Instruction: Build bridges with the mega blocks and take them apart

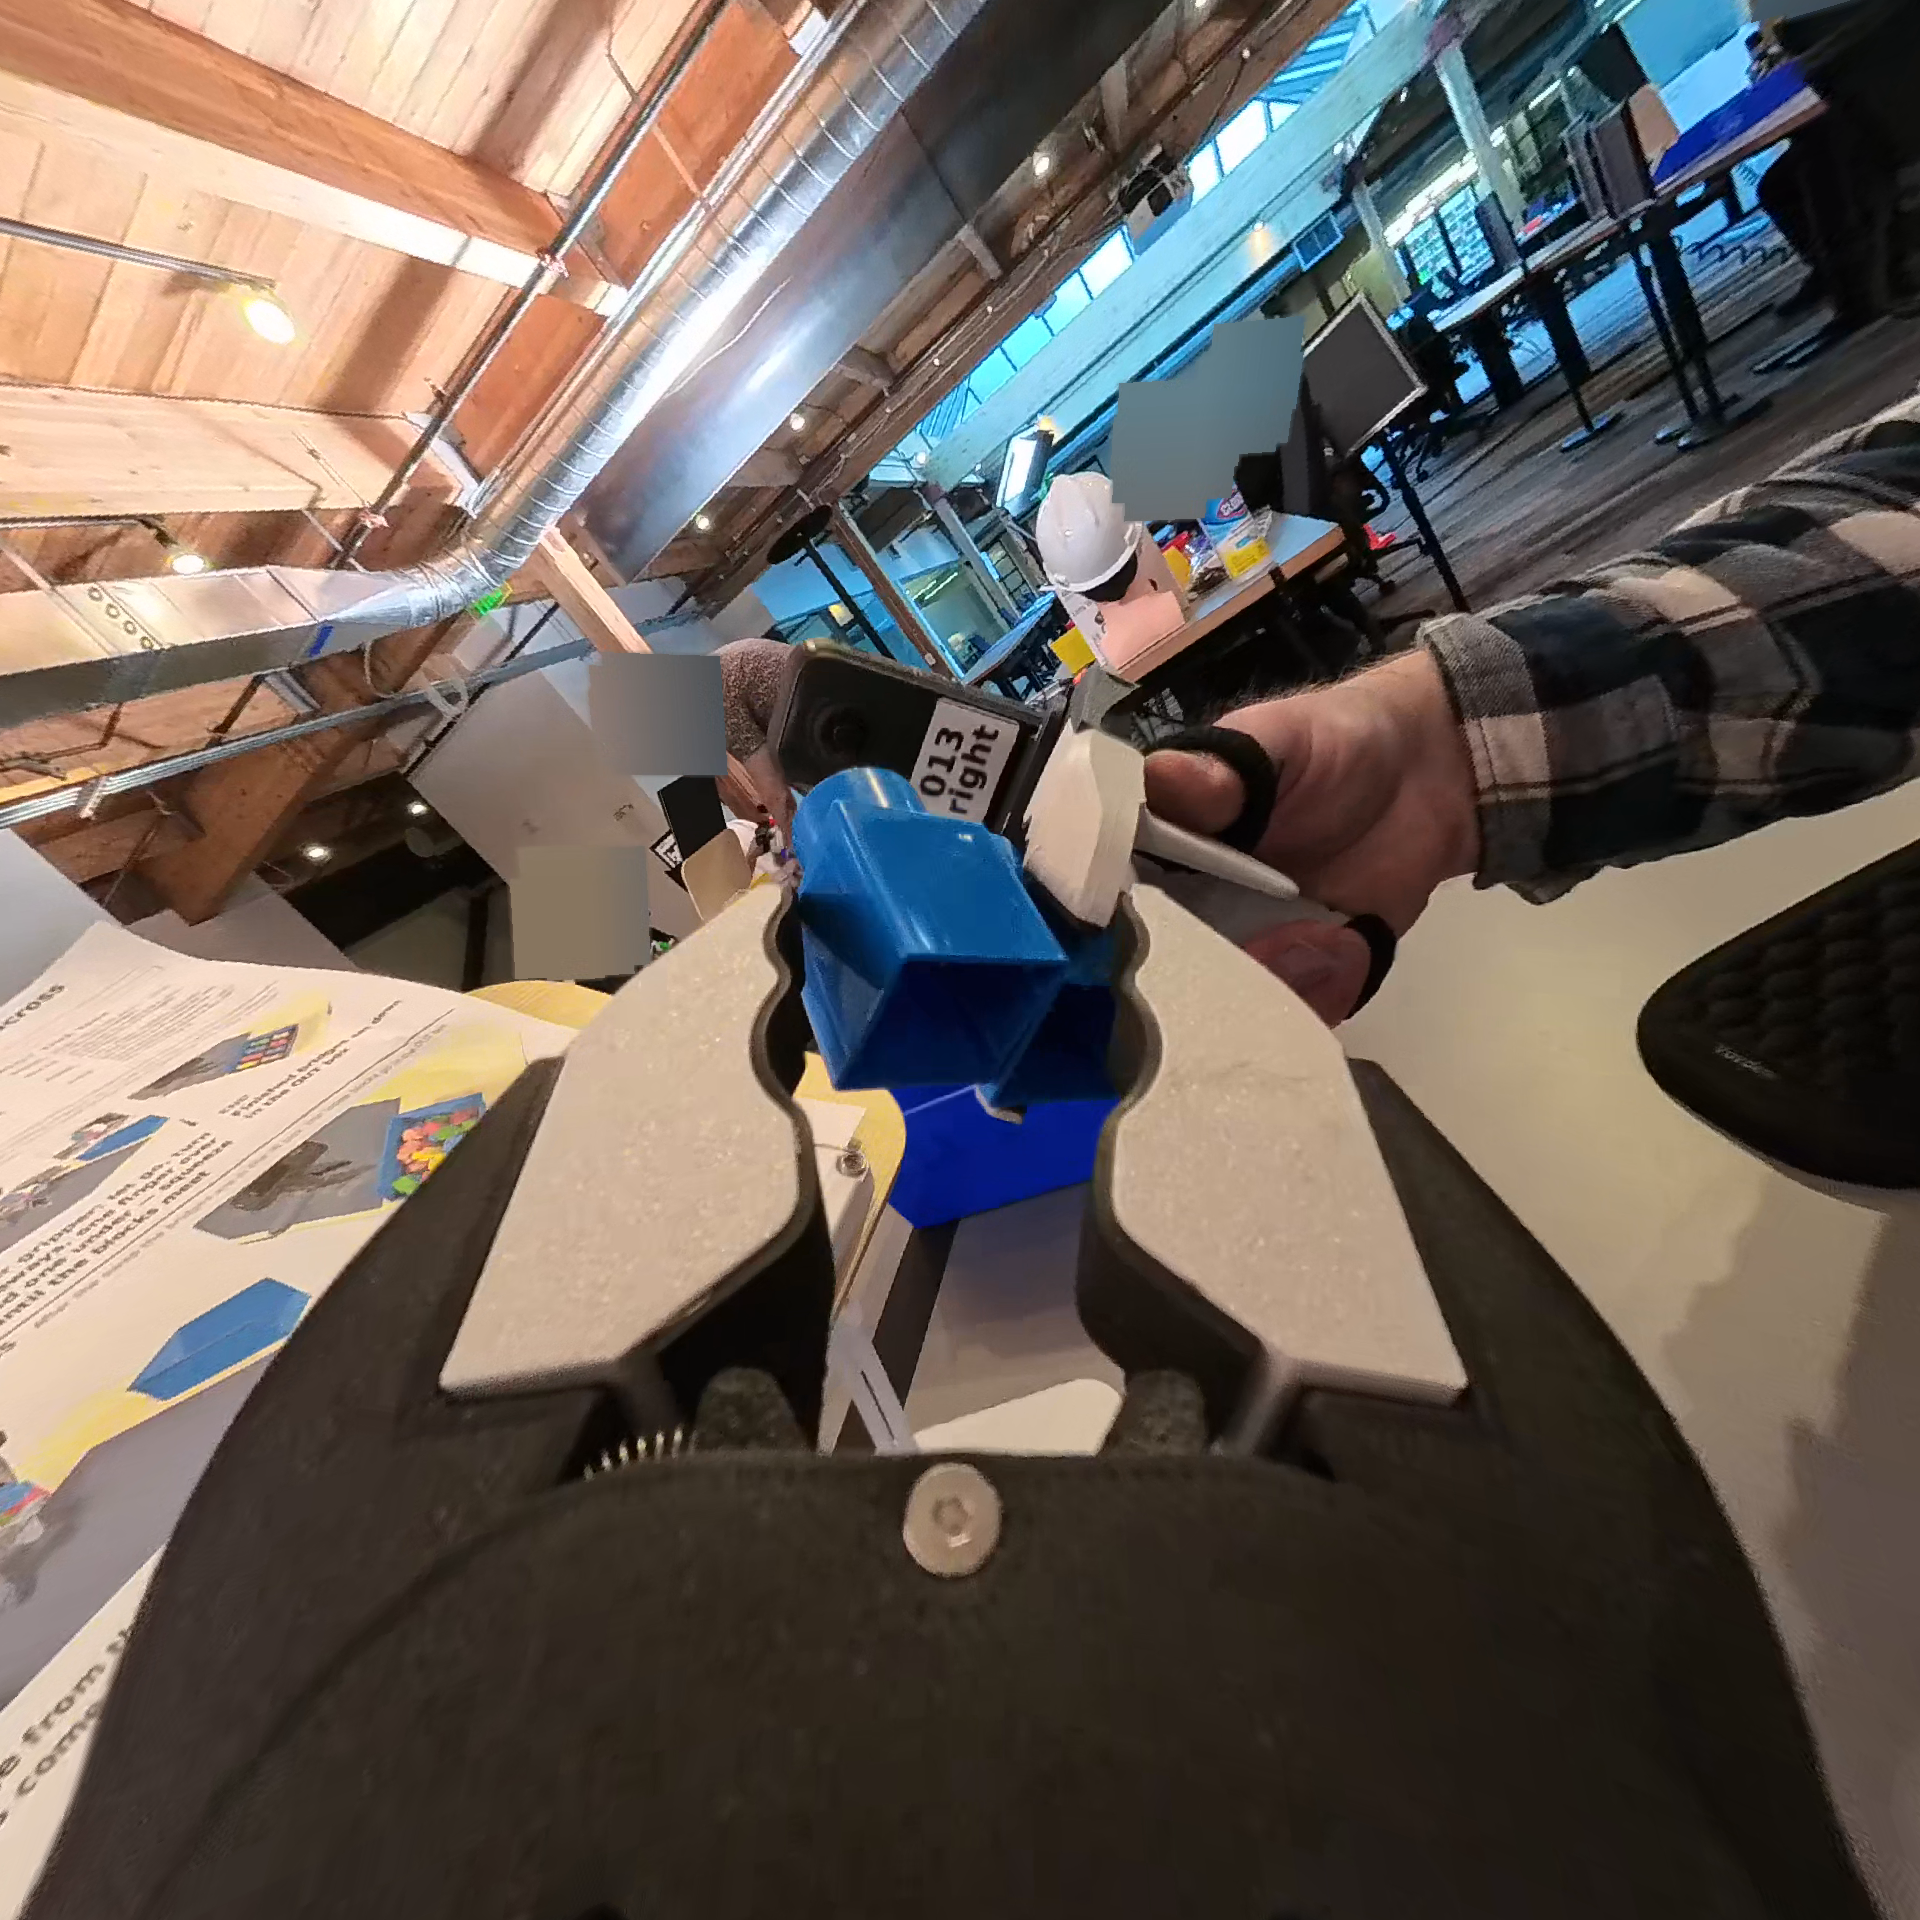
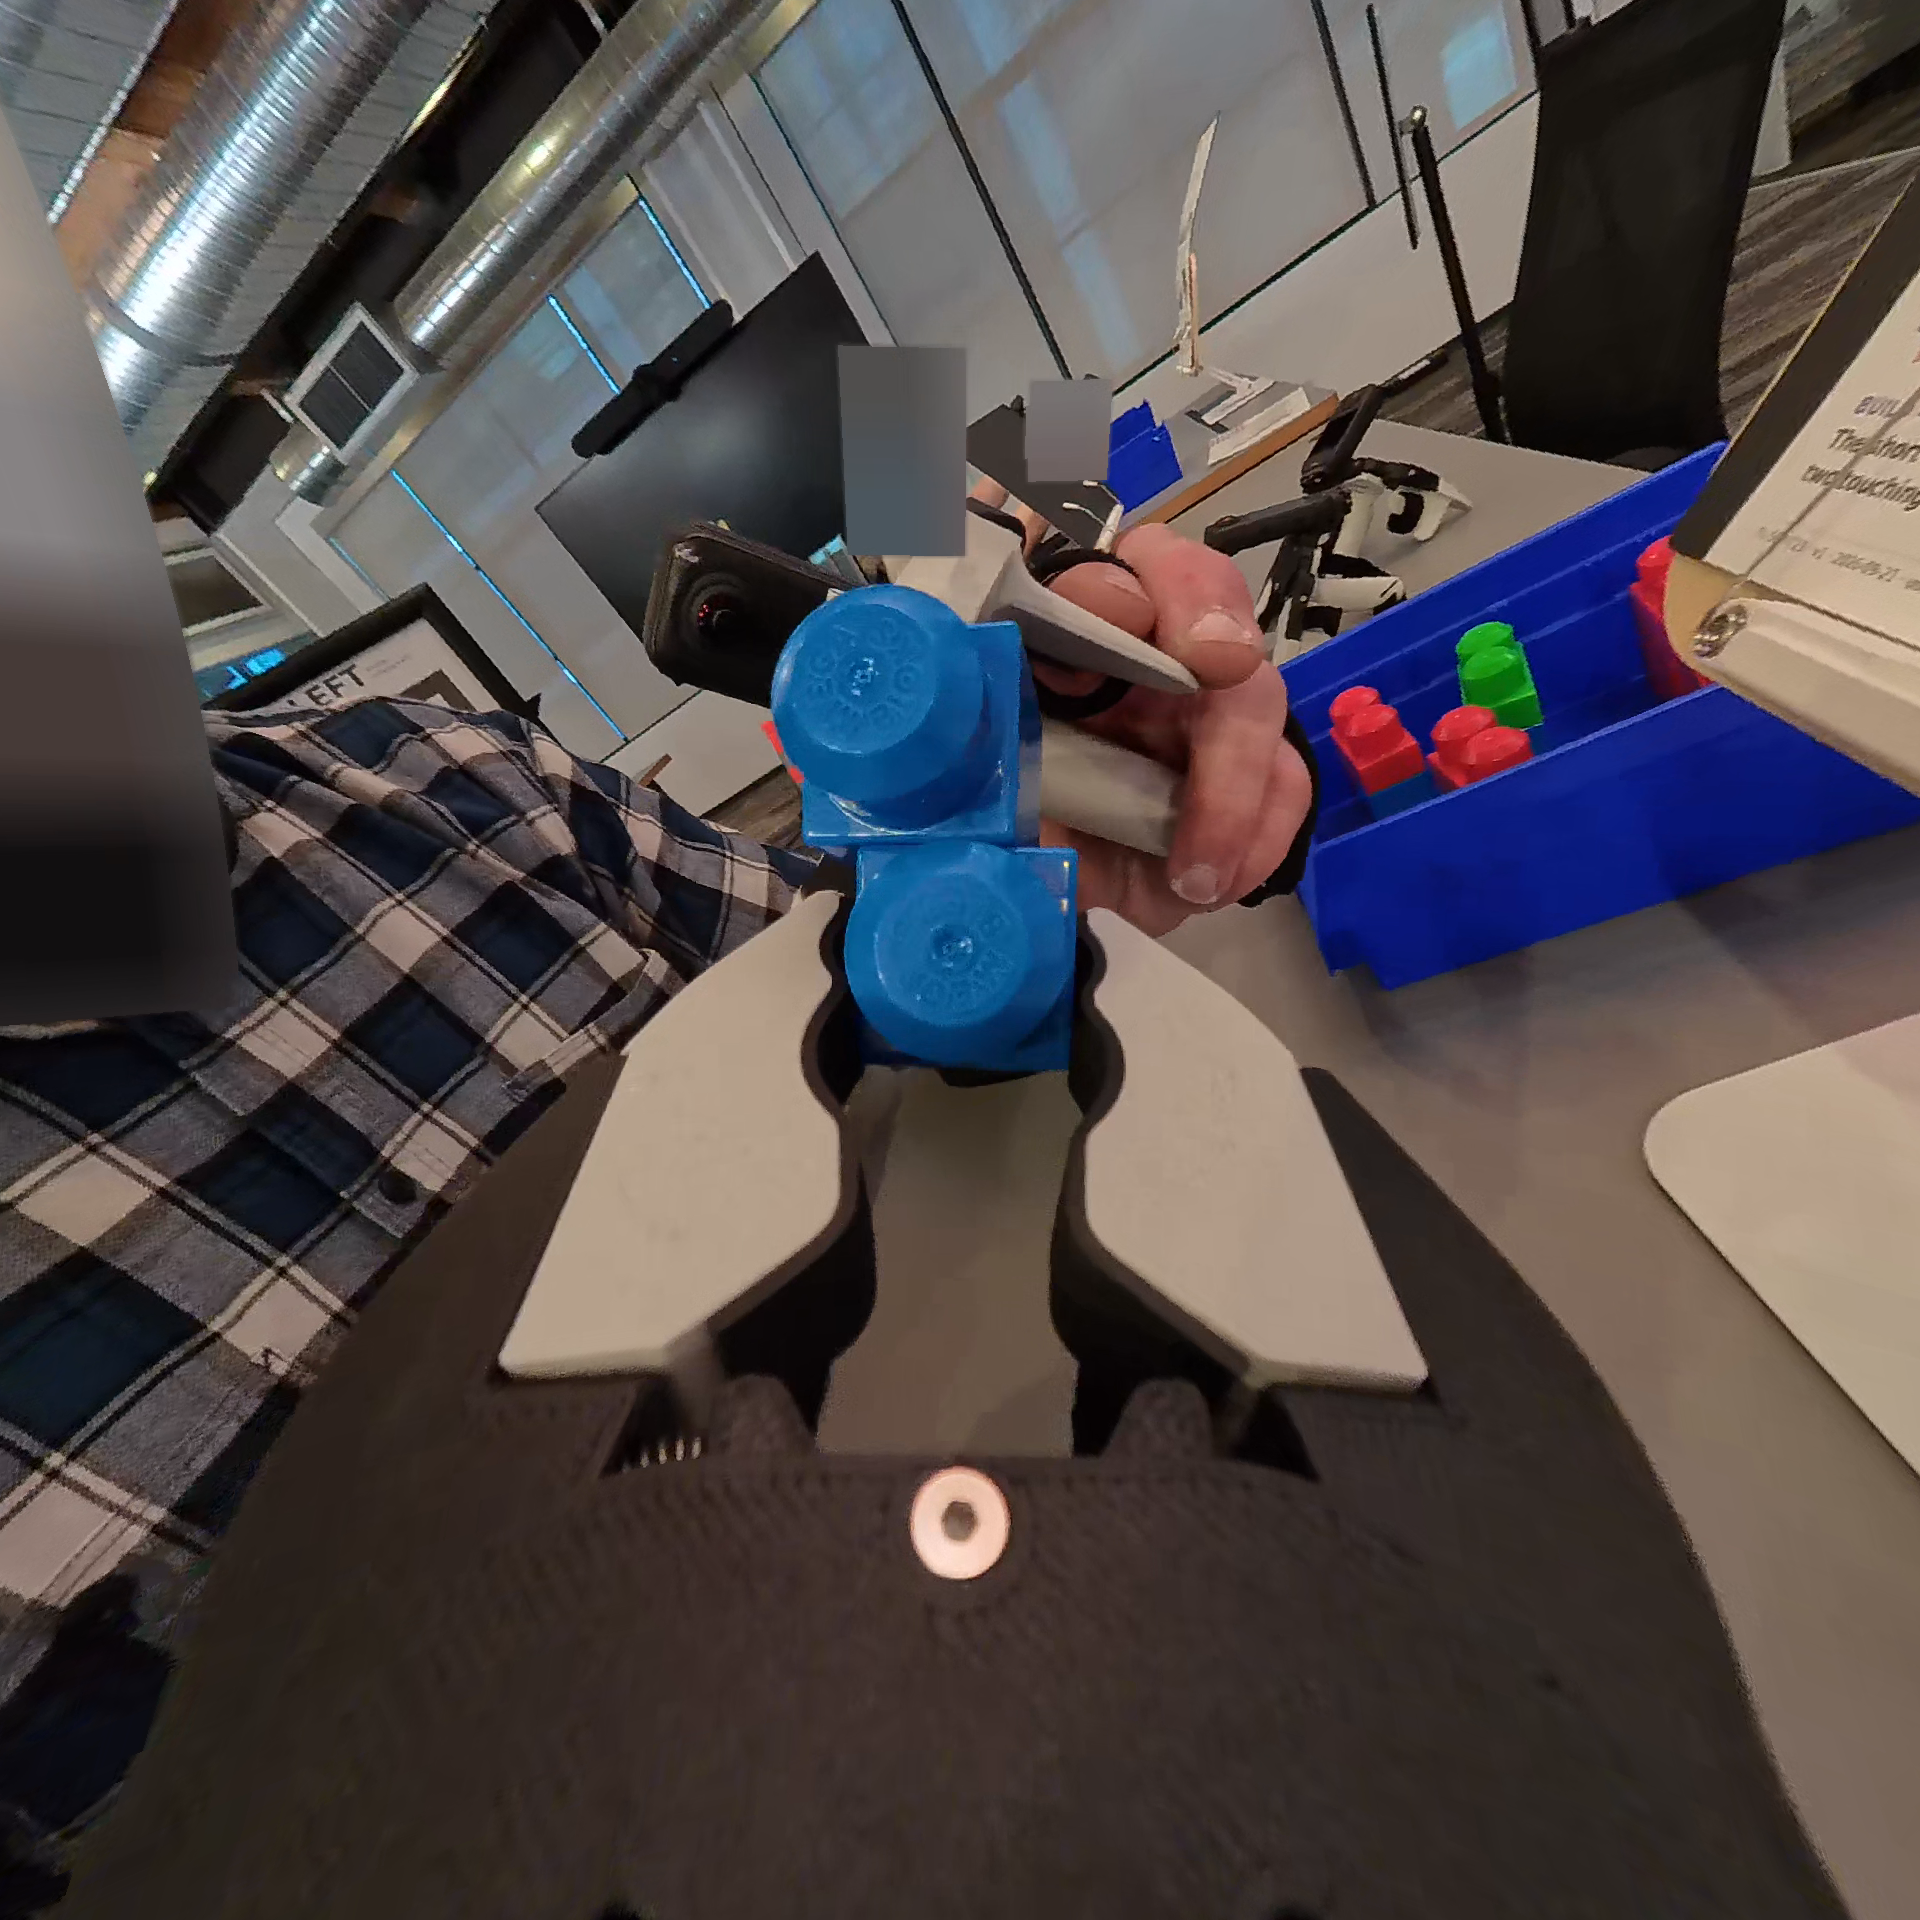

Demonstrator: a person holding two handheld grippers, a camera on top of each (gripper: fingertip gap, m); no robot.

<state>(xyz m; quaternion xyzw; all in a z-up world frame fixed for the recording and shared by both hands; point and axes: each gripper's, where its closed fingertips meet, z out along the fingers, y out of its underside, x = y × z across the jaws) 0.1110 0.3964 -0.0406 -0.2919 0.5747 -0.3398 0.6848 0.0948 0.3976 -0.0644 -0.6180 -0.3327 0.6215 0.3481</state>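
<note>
My left gripper [image 1: 951,987] stands partly open around a blue block [image 1: 925,945], its pads not clearly pressing. My right gripper [image 2: 961,977] clamps a blue block [image 2: 961,966], held up beside the blue bin [image 2: 1558,862] of red blocks [image 2: 1377,743].

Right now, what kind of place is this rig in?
Likely an open-plan office or lab workspace in a converted industrial building: exposed wood ceiling beams and silver ductwork overhead, rows of desks with a monitor, and a blue parts bin of toy blocks on the work table.
</note>
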